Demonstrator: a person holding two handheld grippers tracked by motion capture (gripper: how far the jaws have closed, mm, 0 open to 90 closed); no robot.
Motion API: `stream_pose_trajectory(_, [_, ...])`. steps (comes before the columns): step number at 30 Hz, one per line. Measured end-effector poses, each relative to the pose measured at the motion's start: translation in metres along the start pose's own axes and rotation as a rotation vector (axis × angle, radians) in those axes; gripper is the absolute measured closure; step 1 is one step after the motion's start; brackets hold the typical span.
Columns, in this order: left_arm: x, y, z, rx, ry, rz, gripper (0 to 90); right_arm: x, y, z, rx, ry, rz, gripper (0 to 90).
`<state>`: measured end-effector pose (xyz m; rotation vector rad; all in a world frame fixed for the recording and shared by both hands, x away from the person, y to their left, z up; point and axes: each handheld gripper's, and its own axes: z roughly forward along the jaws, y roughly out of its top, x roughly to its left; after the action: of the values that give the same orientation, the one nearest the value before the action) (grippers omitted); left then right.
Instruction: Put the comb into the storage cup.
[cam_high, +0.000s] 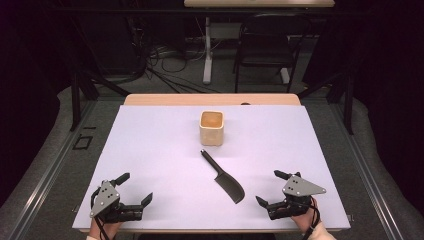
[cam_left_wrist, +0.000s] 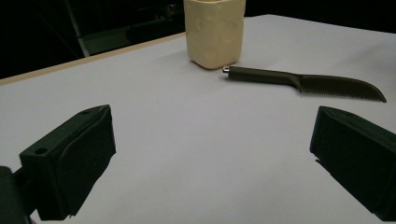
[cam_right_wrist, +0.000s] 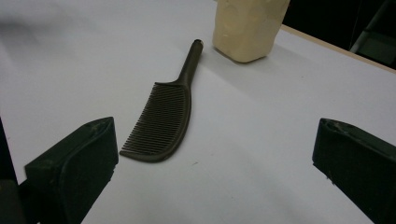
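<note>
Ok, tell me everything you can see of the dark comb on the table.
The comb is dark, looks like plastic, with a slim round handle ending in a small metal-looking tip and a broad curved head of fine teeth. It lies flat on the white table, handle toward the cream cup but apart from it. Nothing touches it except the table.

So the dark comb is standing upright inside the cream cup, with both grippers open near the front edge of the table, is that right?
Not quite. The comb lies flat on the table in front of the cup, as the high view shows. Both the left gripper and right gripper are open near the front edge.
</note>
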<state>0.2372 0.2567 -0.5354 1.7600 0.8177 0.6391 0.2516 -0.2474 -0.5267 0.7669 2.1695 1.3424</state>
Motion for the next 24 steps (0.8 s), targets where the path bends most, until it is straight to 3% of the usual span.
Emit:
stream_pose_trajectory(13, [0.002,0.001,0.001,0.005,0.002,-0.004,0.1,0.002,0.004,0.010,0.039,0.033,-0.011,0.0])
stream_pose_trajectory(24, [0.002,0.001,0.003,0.023,0.006,0.006,0.2,0.002,0.015,0.032,0.059,0.068,-0.031,0.0])
